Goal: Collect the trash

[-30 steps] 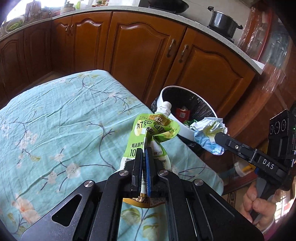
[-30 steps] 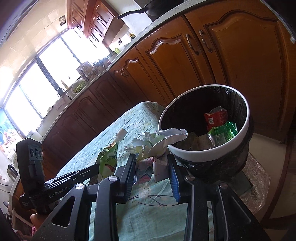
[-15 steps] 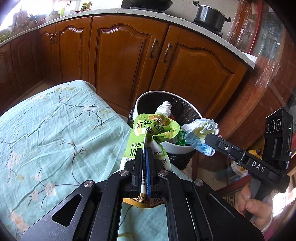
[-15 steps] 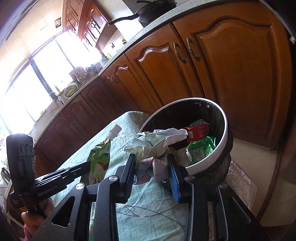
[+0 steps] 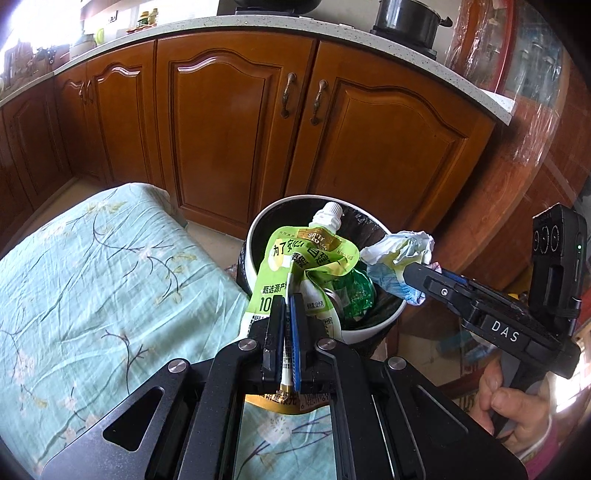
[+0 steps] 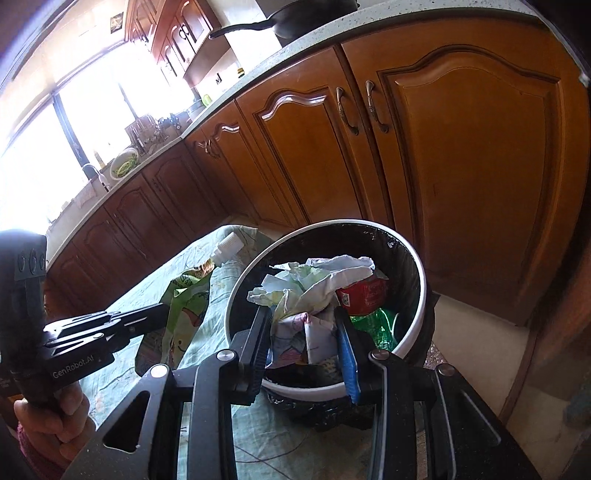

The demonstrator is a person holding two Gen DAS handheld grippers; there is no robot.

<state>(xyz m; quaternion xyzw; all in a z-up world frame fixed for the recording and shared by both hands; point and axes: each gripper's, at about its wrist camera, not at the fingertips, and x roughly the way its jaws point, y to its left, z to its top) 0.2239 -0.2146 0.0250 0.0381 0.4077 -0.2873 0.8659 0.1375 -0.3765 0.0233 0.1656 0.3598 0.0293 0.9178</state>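
My left gripper [image 5: 287, 306] is shut on a green drink pouch [image 5: 295, 266] with a white spout, held at the near rim of the white trash bin [image 5: 255, 236]. My right gripper [image 6: 304, 328] is shut on a wad of crumpled paper [image 6: 314, 284] and holds it over the bin's [image 6: 421, 280] opening. The bin has a black liner and holds a red wrapper [image 6: 364, 295] and green plastic [image 6: 376, 325]. In the left wrist view the paper wad [image 5: 399, 254] hangs above the bin's right rim. In the right wrist view the pouch [image 6: 184, 314] sits left of the bin.
A table with a light green floral cloth [image 5: 92, 288] lies left of the bin. Brown wooden cabinets [image 5: 229, 122] stand right behind the bin under a speckled counter [image 5: 461, 77] with a black pot [image 5: 406, 18]. A plastic-wrapped red cabinet [image 5: 524, 155] stands at the right.
Both grippers have moved from above the table toward the bin. The paper wad is now over the bin's opening and the pouch is at its rim. Both grips are unchanged.
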